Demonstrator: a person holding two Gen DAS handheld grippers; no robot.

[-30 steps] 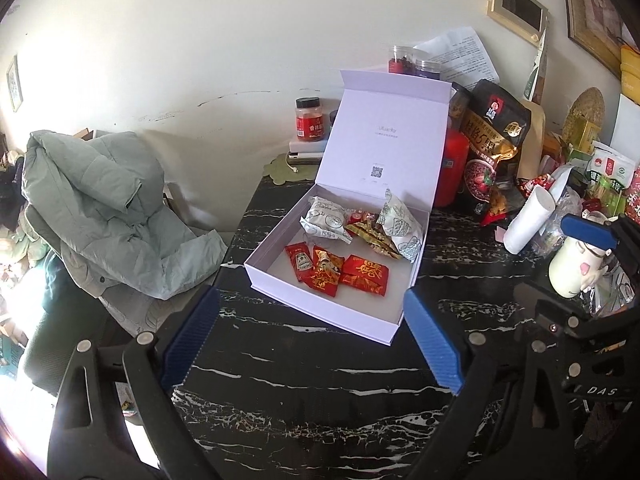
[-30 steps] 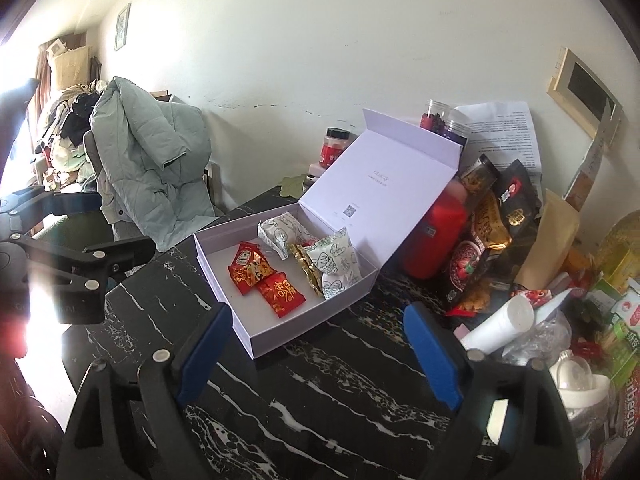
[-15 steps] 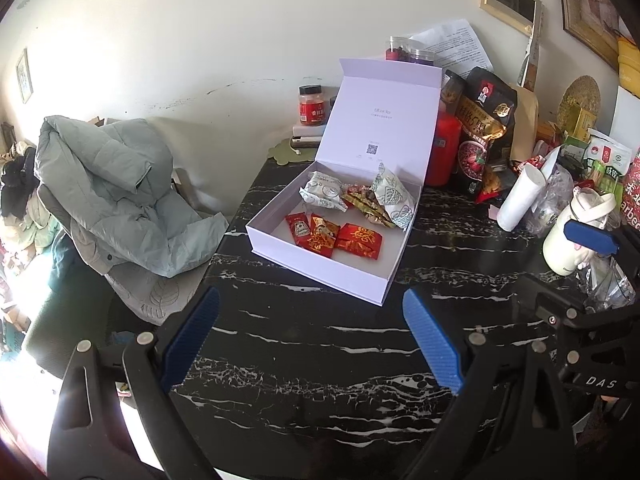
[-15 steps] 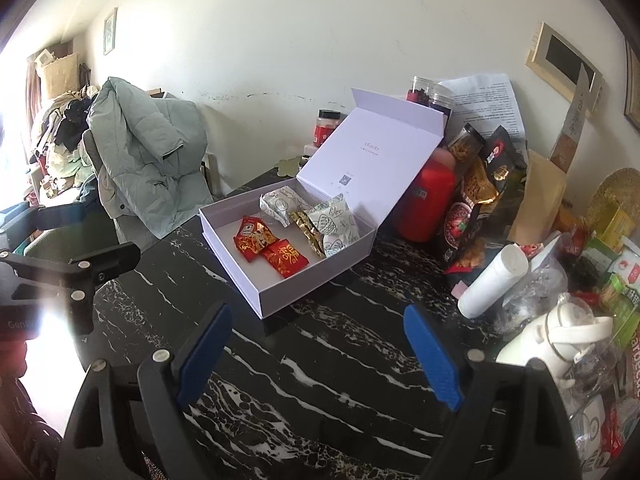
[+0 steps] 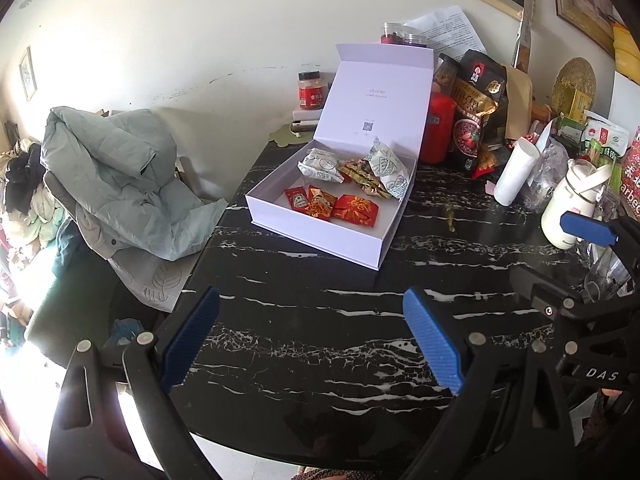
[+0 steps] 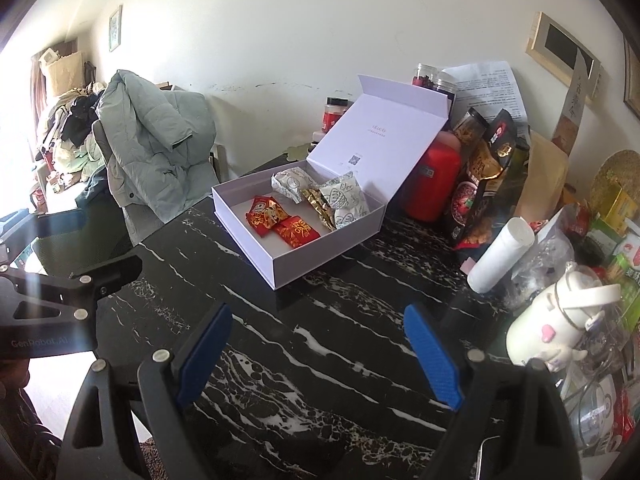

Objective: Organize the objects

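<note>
A pale lilac gift box [image 5: 320, 236] [image 6: 288, 268] lies on the black marble table [image 5: 320, 320] [image 6: 304, 344] with its lid standing up at the back. Inside it are red snack packets [image 5: 356, 210] [image 6: 294, 230], white patterned packets [image 5: 388, 170] [image 6: 348, 200] and a gold wrapper [image 5: 362, 178]. My left gripper [image 5: 312, 334] hangs open over the bare table in front of the box, nothing between its blue pads. My right gripper [image 6: 318, 350] is open too, nearer the box's right front, and holds nothing. The right gripper's blue fingertip [image 5: 586, 226] shows at the left view's right edge.
Clutter crowds the table's right and back: a red canister [image 5: 438, 132], dark snack bags [image 5: 476, 108], a white roll [image 6: 500, 256], a white kettle-shaped bottle [image 6: 556, 324], jars [image 5: 310, 90]. A grey-green jacket [image 5: 120, 176] drapes a chair left of the table.
Both grippers have drawn back from the box and sunk a little; the box looks smaller and farther. More bare table shows in front. Both have stayed open.
</note>
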